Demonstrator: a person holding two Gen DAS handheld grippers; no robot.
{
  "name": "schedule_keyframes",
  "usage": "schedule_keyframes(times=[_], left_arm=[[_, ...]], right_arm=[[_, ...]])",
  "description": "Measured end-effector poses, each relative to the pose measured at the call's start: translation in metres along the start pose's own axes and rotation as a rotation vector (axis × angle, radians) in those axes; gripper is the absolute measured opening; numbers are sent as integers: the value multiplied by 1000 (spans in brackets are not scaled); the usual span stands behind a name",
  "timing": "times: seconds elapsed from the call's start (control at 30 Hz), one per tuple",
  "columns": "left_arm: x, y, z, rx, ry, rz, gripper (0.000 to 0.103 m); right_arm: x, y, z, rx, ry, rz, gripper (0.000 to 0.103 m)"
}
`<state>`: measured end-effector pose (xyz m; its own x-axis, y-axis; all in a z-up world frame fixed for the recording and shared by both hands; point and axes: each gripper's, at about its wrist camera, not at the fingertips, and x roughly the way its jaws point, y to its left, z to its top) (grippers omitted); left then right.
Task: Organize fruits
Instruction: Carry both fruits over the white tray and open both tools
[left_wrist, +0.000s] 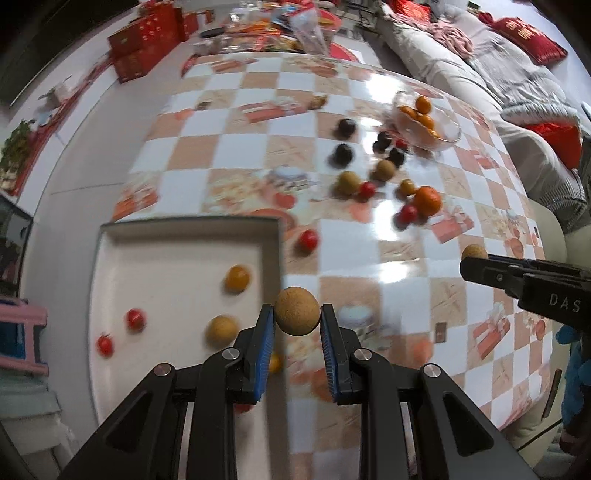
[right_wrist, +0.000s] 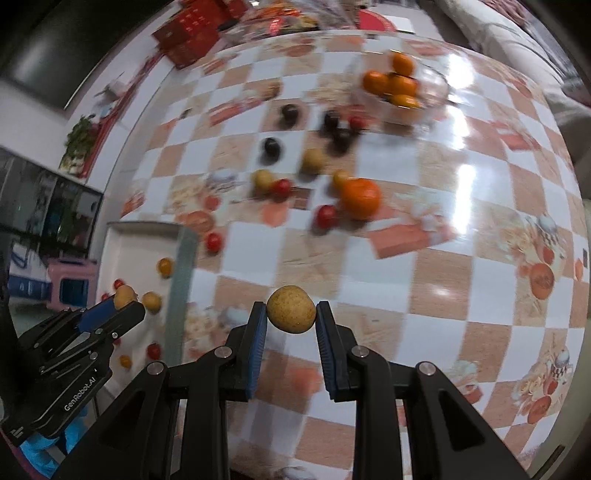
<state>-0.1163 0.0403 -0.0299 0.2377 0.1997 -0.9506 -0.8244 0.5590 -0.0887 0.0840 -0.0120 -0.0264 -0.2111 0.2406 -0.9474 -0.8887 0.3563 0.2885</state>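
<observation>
Two grippers each carry a round tan fruit above the checkered desk (left_wrist: 229, 147). The left gripper (left_wrist: 297, 321) has its jaws pinching a speckled tan fruit (left_wrist: 297, 311) right over the near edge of the white tray (left_wrist: 177, 236), which already holds small red tomatoes, a yellow-orange fruit (left_wrist: 237, 277) and another tan one (left_wrist: 221, 329). The right gripper (right_wrist: 291, 317) has its jaws pinching a second tan fruit (right_wrist: 291, 310) over the bare desk, to the right of the tray. Farther back, dark plums, tan fruits, red tomatoes and a big orange (right_wrist: 360, 197) lie scattered, near a glass bowl (right_wrist: 436, 88) of oranges.
</observation>
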Motion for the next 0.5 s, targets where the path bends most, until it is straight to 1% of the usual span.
schedule_keyframes(times=[0.23, 0.5], left_arm=[[-13, 54, -26, -85, -3, 41, 26], [-15, 97, -48, -155, 3, 68, 26]], right_arm=[[10, 61, 1, -96, 20, 36, 29], [30, 120, -3, -184, 60, 59, 29]])
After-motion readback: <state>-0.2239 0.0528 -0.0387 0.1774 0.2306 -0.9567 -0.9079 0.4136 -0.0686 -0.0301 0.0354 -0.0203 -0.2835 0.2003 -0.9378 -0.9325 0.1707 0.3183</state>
